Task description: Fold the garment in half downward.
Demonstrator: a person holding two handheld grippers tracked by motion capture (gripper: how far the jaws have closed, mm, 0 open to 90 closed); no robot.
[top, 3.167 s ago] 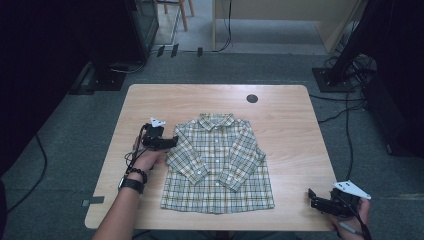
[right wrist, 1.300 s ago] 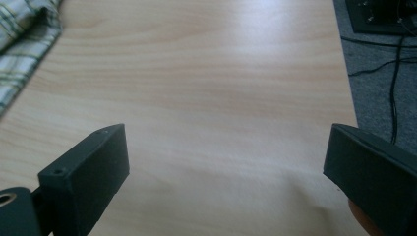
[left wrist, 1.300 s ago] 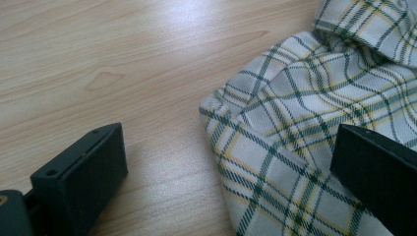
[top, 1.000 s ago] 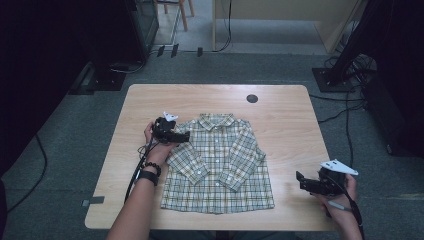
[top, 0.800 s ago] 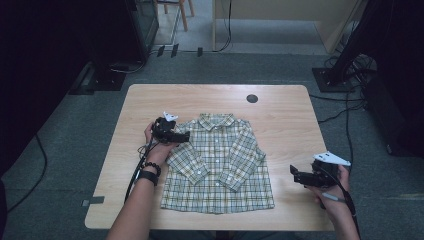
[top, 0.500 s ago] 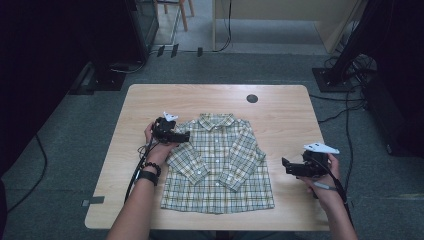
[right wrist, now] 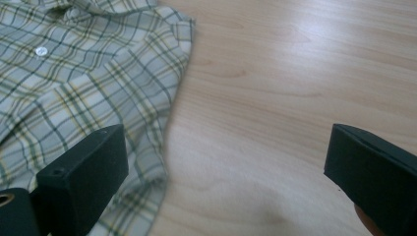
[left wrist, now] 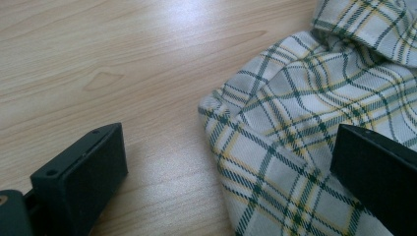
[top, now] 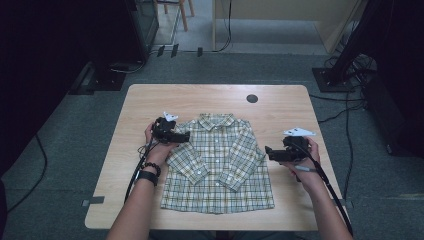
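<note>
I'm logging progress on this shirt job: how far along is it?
Done: the shirt lies flat and buttoned on the table, sleeves crossed over the front. In hand: the left gripper, jaws open, sits at one shoulder; the right gripper, also open, is beside the shirt's other edge. Left: nothing is gripped yet, so probably any fold of the body has yet to start.

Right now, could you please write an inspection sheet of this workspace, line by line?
Surface: wooden table, a dark round spot near its far edge.
Job's things: plaid shirt lying flat, buttoned, sleeves folded inward.
Clutter: nothing seen.
Grippers: left gripper open at the shirt's shoulder; right gripper open beside the shirt's other edge.
Cables: one cable trails from the left gripper, another from the right.
Surroundings: grey carpet, dark equipment, floor cables.
</note>
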